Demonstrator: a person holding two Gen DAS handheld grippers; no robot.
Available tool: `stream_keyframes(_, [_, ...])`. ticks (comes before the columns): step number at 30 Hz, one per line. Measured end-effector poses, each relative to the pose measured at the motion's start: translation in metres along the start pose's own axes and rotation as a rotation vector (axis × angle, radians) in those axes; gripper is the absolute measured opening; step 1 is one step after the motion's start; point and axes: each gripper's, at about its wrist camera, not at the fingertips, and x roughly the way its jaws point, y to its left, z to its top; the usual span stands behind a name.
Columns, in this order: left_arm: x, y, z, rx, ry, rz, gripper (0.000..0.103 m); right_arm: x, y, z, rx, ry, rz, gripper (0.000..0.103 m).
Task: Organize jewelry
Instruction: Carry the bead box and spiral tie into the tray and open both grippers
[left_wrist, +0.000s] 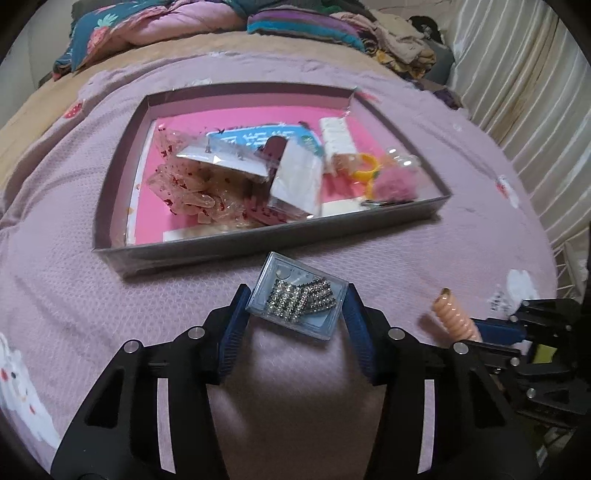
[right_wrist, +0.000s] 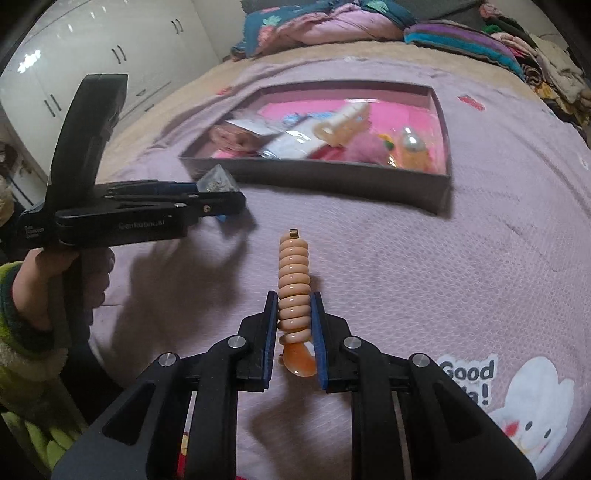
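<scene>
Your left gripper (left_wrist: 295, 306) is part-way closed, pads pressed on both sides of the small clear box (left_wrist: 300, 295) of sparkly jewelry, just in front of the near wall of the tray (left_wrist: 258, 243) on the pink blanket (left_wrist: 74, 221). Your right gripper (right_wrist: 294, 328) is clamped tight on the peach spiral hair tie (right_wrist: 293, 284), also on the near side of the tray, to the right of the box. The tray holds packets, clips and a pink pom-pom.

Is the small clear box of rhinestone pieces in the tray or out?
Out: the clear box lies on the bedspread, in front of the tray.
</scene>
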Motion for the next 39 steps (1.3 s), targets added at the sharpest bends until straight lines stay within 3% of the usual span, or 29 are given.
stream_keyframes(9, [-0.055, 0.008, 0.006, -0.011, -0.082, 0.009, 0.042, -0.033, 0.013, 0.023, -0.023, -0.09, -0.001, 0.017])
stream_keyframes(17, [-0.072, 0.026, 0.032, -0.019, -0.127, 0.049, 0.042, -0.049, 0.007, 0.06, -0.019, -0.159, -0.035, 0.017])
stream_keyframes(27, [-0.06, 0.047, 0.065, -0.042, -0.14, 0.077, 0.042, -0.048, -0.012, 0.11, 0.006, -0.227, -0.082, 0.017])
stream_keyframes(39, [-0.015, 0.063, 0.078, -0.073, -0.081, 0.079, 0.043, 0.008, -0.048, 0.136, 0.099, -0.172, -0.142, 0.017])
